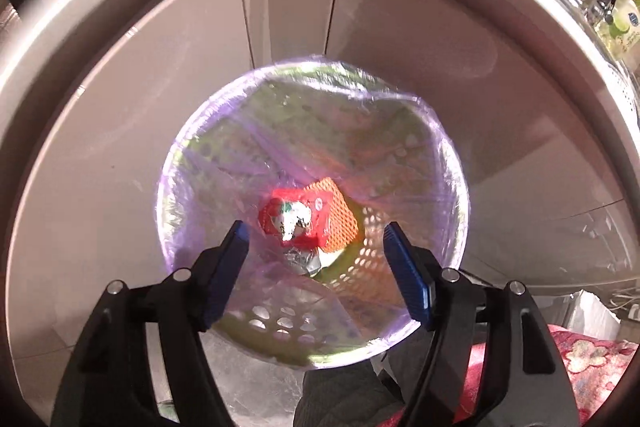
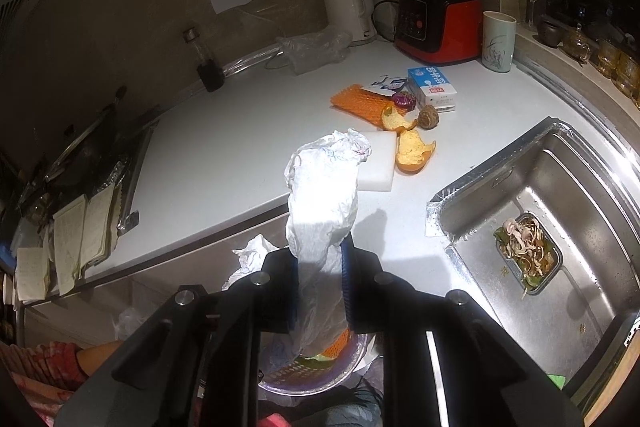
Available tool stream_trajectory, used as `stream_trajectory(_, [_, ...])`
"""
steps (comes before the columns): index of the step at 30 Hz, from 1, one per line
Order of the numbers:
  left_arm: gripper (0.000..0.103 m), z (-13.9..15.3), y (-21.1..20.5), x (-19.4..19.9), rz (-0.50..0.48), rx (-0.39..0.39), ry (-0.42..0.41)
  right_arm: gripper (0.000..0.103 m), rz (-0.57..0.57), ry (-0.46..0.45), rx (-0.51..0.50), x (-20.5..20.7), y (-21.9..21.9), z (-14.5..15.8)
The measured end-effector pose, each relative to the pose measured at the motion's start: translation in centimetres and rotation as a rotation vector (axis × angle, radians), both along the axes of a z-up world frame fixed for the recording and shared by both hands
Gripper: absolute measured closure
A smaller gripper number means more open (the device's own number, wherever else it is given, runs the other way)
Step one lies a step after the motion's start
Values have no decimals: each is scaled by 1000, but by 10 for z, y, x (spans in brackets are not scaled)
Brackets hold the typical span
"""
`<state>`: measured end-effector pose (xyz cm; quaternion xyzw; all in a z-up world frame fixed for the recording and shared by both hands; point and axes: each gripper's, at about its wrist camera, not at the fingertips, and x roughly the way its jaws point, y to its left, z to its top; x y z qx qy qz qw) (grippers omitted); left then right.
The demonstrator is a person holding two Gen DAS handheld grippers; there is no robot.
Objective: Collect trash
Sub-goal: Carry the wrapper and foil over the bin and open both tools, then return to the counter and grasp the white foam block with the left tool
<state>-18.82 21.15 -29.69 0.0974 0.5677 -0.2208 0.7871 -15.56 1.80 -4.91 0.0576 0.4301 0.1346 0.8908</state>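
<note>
In the left wrist view a green perforated bin (image 1: pixel 280 323) lined with a clear purple bag stands on the floor below me. A red wrapper (image 1: pixel 296 215), an orange mesh (image 1: pixel 340 223) and crumpled foil lie inside. My left gripper (image 1: pixel 316 239) is open and empty above the bin. In the right wrist view my right gripper (image 2: pixel 320 267) is shut on a crumpled white tissue (image 2: pixel 320 187), held above the counter edge. On the white counter (image 2: pixel 224 147) lie orange peels (image 2: pixel 412 151), an orange mesh (image 2: pixel 356 103), a white block (image 2: pixel 380 163) and a blue-white carton (image 2: pixel 432 87).
A steel sink (image 2: pixel 560 187) with a tray of food scraps (image 2: pixel 524 251) is at the right. A red blender (image 2: pixel 436 7), white kettle (image 2: pixel 348 3), cup (image 2: pixel 498 41), dark bottle (image 2: pixel 206 59) and plastic bag (image 2: pixel 312 51) stand at the back. Cabinet doors (image 1: pixel 296 7) face the bin.
</note>
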Motion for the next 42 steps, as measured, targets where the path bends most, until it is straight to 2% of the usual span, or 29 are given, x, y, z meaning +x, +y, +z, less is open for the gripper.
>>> stream_trajectory(2, [31, 21, 8, -5, 15, -31, -44, 84, 12, 2, -10, -1, 3, -2])
stream_trajectory(5, [19, 65, 23, -17, 45, -54, -171, 84, 34, 11, -39, -3, 10, -10])
stream_trajectory(9, [9, 118, 49, -33, 100, -82, -308, 83, 74, 51, -64, -6, 23, -35])
stream_trajectory(14, [8, 172, 76, -48, 154, -117, -416, 83, 152, 120, -93, -8, 48, -80])
stream_trajectory(17, [8, 195, 85, -57, 175, -132, -468, 83, 205, 149, -133, -10, 69, -109])
stream_trajectory(21, [8, 219, 92, -68, 194, -133, -525, 83, 267, 181, -213, -10, 99, -153])
stream_trajectory(25, [8, 224, 95, -67, 203, -137, -530, 83, 300, 233, -278, -4, 119, -201])
stream_trajectory(27, [8, 224, 97, -66, 211, -130, -528, 72, 305, 267, -313, 0, 125, -223])
stream_trajectory(28, [8, 223, 97, -64, 213, -127, -523, 53, 306, 287, -330, 2, 127, -232])
stream_trajectory(29, [8, 223, 97, -62, 218, -123, -516, 41, 307, 298, -346, 3, 129, -239])
stream_trajectory(30, [8, 222, 97, -60, 220, -122, -510, 38, 308, 296, -361, 4, 130, -243])
stream_trajectory(32, [8, 221, 98, -56, 224, -121, -502, 22, 303, 284, -385, 4, 131, -241])
stream_trajectory(34, [8, 220, 96, -50, 230, -116, -500, 13, 290, 252, -386, 4, 128, -230])
stream_trajectory(38, [8, 223, 87, -35, 235, -118, -498, 6, 243, 176, -347, 6, 112, -187])
stream_trajectory(42, [8, 229, 70, -12, 223, -133, -507, 2, 174, 79, -251, 8, 80, -129])
